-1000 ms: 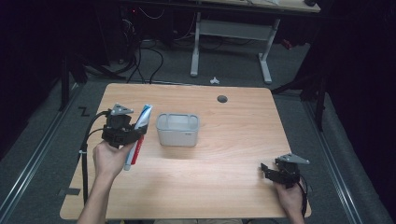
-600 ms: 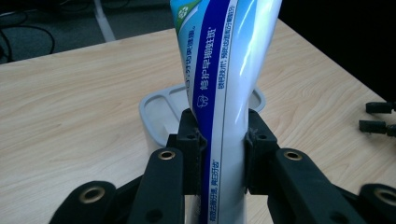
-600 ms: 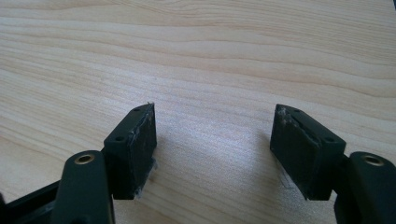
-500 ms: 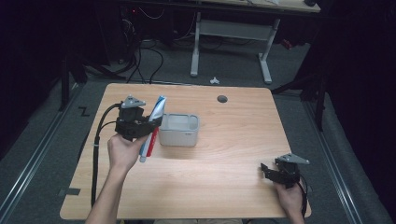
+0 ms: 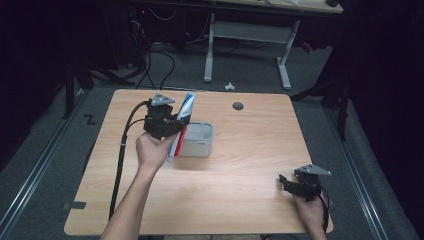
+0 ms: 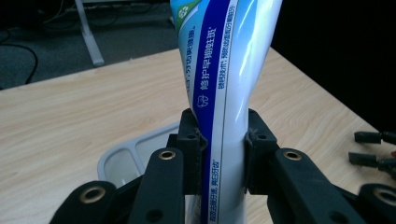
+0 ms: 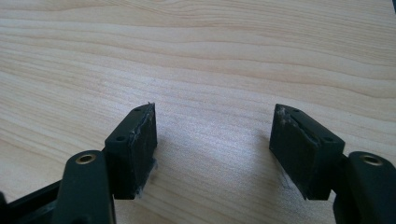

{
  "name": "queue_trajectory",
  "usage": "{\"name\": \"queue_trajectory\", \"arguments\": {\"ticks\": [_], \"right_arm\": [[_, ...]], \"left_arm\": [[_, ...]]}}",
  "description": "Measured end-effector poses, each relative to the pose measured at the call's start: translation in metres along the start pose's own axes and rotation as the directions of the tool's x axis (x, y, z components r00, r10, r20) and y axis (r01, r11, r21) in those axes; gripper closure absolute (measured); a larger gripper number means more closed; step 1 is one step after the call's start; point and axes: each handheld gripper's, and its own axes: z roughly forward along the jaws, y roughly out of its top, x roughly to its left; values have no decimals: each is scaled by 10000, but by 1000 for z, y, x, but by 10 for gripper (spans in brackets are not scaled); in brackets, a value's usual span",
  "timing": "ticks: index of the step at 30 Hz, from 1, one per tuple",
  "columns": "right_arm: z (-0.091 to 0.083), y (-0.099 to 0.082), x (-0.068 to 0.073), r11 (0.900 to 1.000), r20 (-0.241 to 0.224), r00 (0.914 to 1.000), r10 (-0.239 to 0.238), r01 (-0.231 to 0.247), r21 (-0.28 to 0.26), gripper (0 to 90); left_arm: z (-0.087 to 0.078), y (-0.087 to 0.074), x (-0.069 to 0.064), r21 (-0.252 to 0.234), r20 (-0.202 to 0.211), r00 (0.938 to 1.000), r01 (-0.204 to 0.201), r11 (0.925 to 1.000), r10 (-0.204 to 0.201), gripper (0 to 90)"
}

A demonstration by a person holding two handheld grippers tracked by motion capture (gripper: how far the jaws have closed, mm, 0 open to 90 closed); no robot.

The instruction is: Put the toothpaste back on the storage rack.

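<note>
Blue-white toothpaste tube (image 6: 223, 93) is pinched between the 2 jaws of the left gripper (image 5: 167, 125), just above the grey tray (image 5: 200, 145). Right gripper (image 7: 212, 140), well apart from the tray, has its jaws spread.

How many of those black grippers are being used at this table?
2. The left gripper is held above the table beside the grey tray, clamped on a toothpaste tube. The right gripper rests near the table's near right corner, jaws open and empty.
</note>
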Motion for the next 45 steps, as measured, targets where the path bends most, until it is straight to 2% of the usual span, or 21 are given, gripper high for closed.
{"name": "queue_trajectory", "arguments": {"ticks": [9,16,20,25,29,35,38,45], "right_arm": [[0,0,0,10000,-22,10000,-35,35,-6,320],[0,0,0,10000,-23,10000,-37,37,-7,320],[0,0,0,10000,-21,10000,-50,50,-14,321],[0,0,0,10000,-26,10000,-34,34,-9,320],[0,0,0,10000,-43,10000,-85,85,-15,320],[0,0,1,9999,-77,9999,-109,108,-17,320],[0,0,1,9999,-89,9998,-150,150,-25,320],[0,0,1,9999,-111,9998,-143,143,-17,320]], "left_arm": [[15,18,0,-379,-317,9995,-31,9993,19,734],[25,24,4,-725,-547,9985,-14,9974,-25,734],[31,26,8,-960,-593,9982,10,9954,-67,731],[41,28,10,-734,-695,9976,16,9973,-67,731],[50,30,13,-913,-604,9974,340,9952,-396,732],[61,33,14,-1329,-706,9966,328,9906,-425,732],[69,33,15,-1448,-736,9954,503,9882,-615,731],[82,28,14,-1297,-903,9954,207,9913,-326,726]]}}
